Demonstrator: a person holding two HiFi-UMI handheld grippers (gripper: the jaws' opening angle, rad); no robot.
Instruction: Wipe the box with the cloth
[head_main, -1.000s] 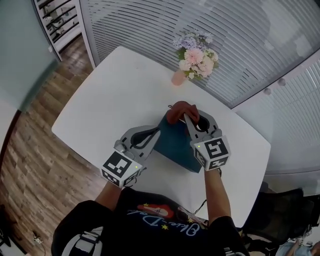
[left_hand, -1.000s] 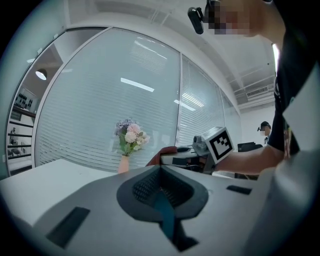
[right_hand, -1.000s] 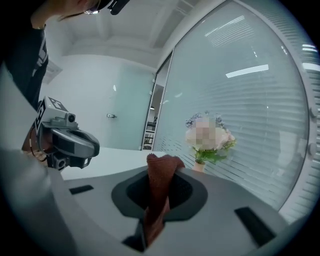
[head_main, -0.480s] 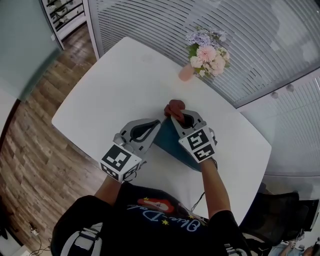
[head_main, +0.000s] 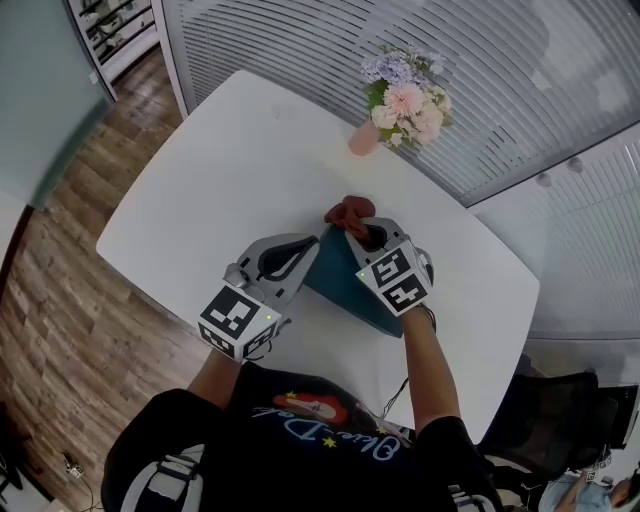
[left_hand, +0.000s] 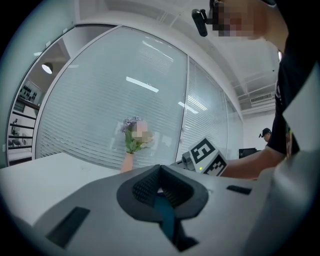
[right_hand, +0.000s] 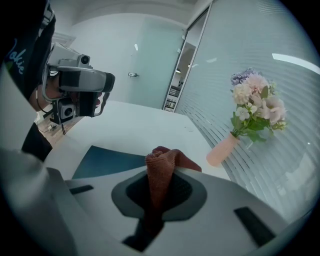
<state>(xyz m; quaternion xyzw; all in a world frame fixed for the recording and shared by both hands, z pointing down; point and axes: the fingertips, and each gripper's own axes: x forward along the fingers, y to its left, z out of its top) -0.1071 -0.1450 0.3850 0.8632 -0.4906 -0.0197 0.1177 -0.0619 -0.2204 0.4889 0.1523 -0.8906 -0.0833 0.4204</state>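
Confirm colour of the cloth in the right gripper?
Rust-brown, plain, no pattern. The cloth shows best in the right gripper view.

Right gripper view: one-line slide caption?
Right hand-held gripper shut on the rust-brown cloth by the teal box, flower vase behind on the white table.

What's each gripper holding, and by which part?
Right gripper: jaws shut on the reddish-brown cloth, pinching a bunched fold that pokes out ahead. Left gripper: jaws shut on the teal box, clamped on its left edge.
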